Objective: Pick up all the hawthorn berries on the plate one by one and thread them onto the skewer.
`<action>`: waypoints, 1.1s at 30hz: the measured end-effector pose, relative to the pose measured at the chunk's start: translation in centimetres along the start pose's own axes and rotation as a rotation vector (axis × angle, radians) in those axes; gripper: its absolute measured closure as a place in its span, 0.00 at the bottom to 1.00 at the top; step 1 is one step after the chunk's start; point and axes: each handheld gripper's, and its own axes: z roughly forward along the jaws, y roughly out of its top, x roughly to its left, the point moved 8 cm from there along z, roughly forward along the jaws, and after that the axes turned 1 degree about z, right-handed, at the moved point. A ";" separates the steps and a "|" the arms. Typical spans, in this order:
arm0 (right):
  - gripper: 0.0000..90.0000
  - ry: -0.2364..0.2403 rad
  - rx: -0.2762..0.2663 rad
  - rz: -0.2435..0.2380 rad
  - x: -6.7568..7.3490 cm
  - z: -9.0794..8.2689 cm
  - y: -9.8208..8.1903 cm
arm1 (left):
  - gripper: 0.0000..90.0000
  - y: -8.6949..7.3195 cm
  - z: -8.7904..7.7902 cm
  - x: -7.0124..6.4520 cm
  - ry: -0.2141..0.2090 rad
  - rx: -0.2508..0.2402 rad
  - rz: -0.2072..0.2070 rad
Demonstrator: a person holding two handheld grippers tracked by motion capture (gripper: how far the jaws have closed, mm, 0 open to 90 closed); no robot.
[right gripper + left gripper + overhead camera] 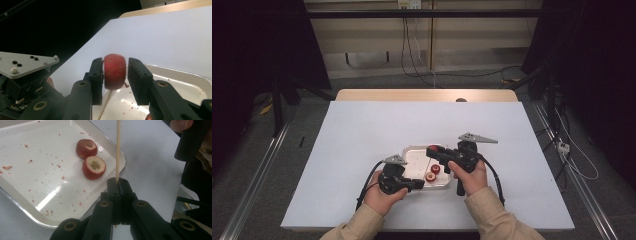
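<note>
My left gripper (120, 181) is shut on a thin wooden skewer (117, 150) that stands up out of its jaws beside the tray's corner. Two red hollowed fruit pieces (94, 167) lie cut side up in the white metal tray (37, 157). A third red fruit piece (115, 71) sits on the skewer (106, 102) between the jaws of my right gripper (115, 67). One pad is against it, and a narrow gap shows at the other. In the high view the left gripper (419, 184) and right gripper (430, 150) meet over the tray (412, 150).
The tray lies near the front middle of a white table cover (362, 130) and is speckled with red crumbs. A wooden table edge (427, 95) shows at the back. Dark curtains and cables surround the table.
</note>
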 end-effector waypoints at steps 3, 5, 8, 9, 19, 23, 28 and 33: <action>0.82 0.009 -0.005 0.008 0.0 -0.1 0.0 | 1.00 0.1 0.0 0.0 0.010 -0.008 0.008; 0.82 0.014 -0.018 0.023 -0.1 -0.2 0.1 | 1.00 0.2 -0.1 0.0 0.013 -0.018 0.012; 0.82 0.025 -0.035 0.046 -0.1 -0.2 0.2 | 1.00 0.2 -0.2 -0.1 0.004 -0.022 0.018; 0.82 0.032 -0.033 0.053 -0.1 -0.2 0.1 | 1.00 0.2 -0.2 -0.1 0.004 -0.019 0.019; 0.82 0.023 -0.048 0.036 0.0 -0.2 0.1 | 1.00 0.4 -0.1 -0.2 0.015 -0.037 0.021; 0.54 -0.015 -0.030 -0.009 -0.2 -0.1 0.1 | 1.00 0.2 -0.2 -0.2 0.006 -0.018 0.025; 0.68 -0.012 -0.049 -0.016 -0.3 -0.3 0.6 | 1.00 0.0 0.2 -0.3 0.014 -0.007 0.025; 0.82 0.002 -0.036 0.004 -0.3 -0.4 0.6 | 1.00 0.0 0.2 -0.4 -0.002 -0.006 0.027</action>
